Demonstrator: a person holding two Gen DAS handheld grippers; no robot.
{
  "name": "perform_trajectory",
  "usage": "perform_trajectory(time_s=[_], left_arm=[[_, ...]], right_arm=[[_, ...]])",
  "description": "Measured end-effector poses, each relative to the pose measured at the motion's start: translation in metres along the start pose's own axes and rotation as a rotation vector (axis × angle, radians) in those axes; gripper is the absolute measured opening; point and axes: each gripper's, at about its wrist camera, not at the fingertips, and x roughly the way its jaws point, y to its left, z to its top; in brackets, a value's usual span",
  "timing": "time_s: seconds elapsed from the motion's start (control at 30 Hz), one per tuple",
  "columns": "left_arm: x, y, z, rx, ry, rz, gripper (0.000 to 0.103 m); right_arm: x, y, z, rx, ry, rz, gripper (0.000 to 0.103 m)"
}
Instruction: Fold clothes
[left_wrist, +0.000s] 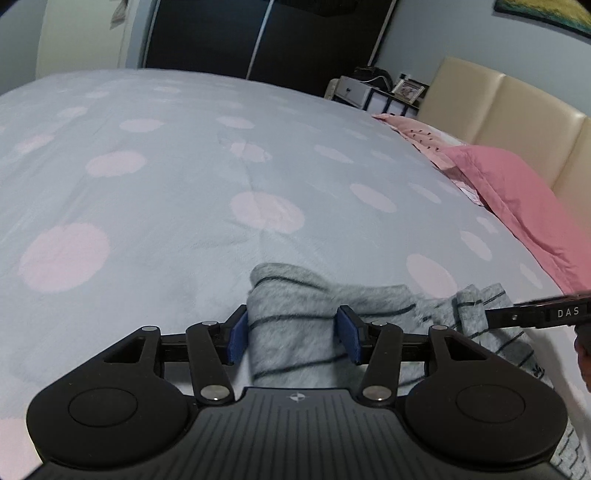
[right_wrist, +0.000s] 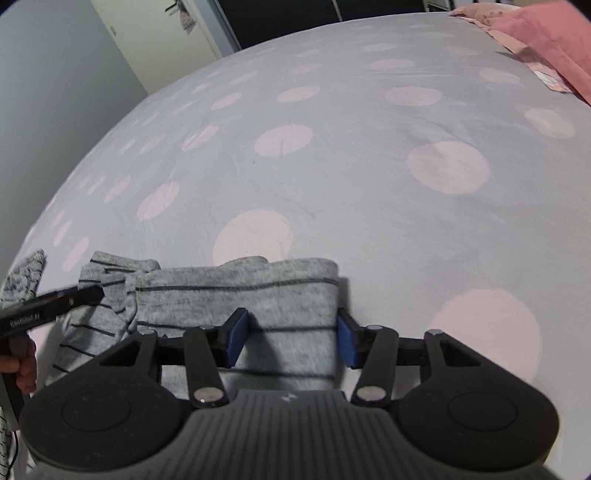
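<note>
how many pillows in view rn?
2, both by the headboard at the bed's far right: a dark pink pillow nearer the camera, and a pale pink patterned pillow beyond it. More may sit out of frame.

One grey striped garment (left_wrist: 295, 325) at six o'clock, two grippers — left gripper (left_wrist: 293, 334), right gripper (right_wrist: 293, 338) — two pink pillows (left_wrist: 517, 192) at three o'clock, one photo frame (left_wrist: 408, 89) at one o'clock.

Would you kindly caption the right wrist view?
Open right gripper over folded grey striped knit garment on pink-dotted grey bedspread.
</note>
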Motion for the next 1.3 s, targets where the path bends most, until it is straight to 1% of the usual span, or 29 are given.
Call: perform_trajectory(time_s=[0.07,0.1,0.13,0.17,0.23,0.3,0.43,0.5,0.6,0.73,0.8,0.83,0.9,1.03,1.1,1.17,1.23,1.3], left_arm=[[0.001,-0.002,0.003,0.015,0.008,-0.010,0.030],[0.000,-0.002,0.006,0.015,0.014,-0.025,0.020],[-0.003,-0.003,0.009,0.017,0.017,-0.029,0.016],[-0.006,-0.004,0.011,0.020,0.019,-0.034,0.014],[-0.018,-0.007,0.015,0.042,0.005,-0.052,0.013],[-0.037,-0.012,0.021,0.060,-0.012,-0.088,0.012],[-0.086,-0.026,0.029,0.134,-0.040,-0.143,0.012],[-0.115,-0.034,0.028,0.173,-0.050,-0.166,0.012],[-0.157,-0.045,0.021,0.228,-0.049,-0.197,0.012],[-0.200,-0.063,-0.003,0.322,-0.017,-0.234,0.012],[-0.218,-0.068,-0.023,0.360,0.012,-0.254,0.011],[-0.225,-0.070,-0.032,0.367,0.015,-0.260,0.011],[-0.239,-0.076,-0.055,0.382,0.041,-0.288,0.010],[-0.256,-0.082,-0.093,0.406,0.114,-0.321,0.010],[-0.257,-0.082,-0.110,0.444,0.160,-0.310,0.010],[-0.257,-0.082,-0.127,0.481,0.207,-0.297,0.010],[-0.252,-0.082,-0.140,0.524,0.245,-0.245,0.010],[-0.251,-0.085,-0.147,0.565,0.238,-0.182,0.010]], right_arm=[[0.004,0.011,0.002,-0.041,0.003,0.002,0.035],[0.006,0.015,0.004,-0.052,0.008,0.011,0.018],[0.004,0.018,0.005,-0.065,0.010,0.010,0.017],[0.002,0.021,0.006,-0.078,0.010,0.006,0.016],[-0.006,0.026,0.008,-0.104,0.004,0.002,0.015],[-0.021,0.027,0.012,-0.115,-0.013,0.026,0.014],[-0.064,0.037,0.015,-0.179,-0.036,0.066,0.014],[-0.089,0.045,0.012,-0.219,-0.048,0.089,0.014],[-0.128,0.054,-0.002,-0.269,-0.064,0.120,0.013],[-0.179,0.065,-0.039,-0.332,-0.064,0.149,0.012],[-0.197,0.069,-0.062,-0.369,-0.049,0.160,0.012],[-0.205,0.072,-0.076,-0.393,-0.035,0.165,0.011],[-0.216,0.075,-0.104,-0.428,-0.013,0.175,0.006],[-0.232,0.082,-0.154,-0.483,0.030,0.205,0.003],[-0.234,0.083,-0.174,-0.500,0.068,0.214,0.002],[-0.230,0.081,-0.191,-0.510,0.104,0.204,0.001],[-0.224,0.079,-0.205,-0.519,0.133,0.176,0.001],[-0.216,0.078,-0.214,-0.541,0.148,0.139,0.003]])
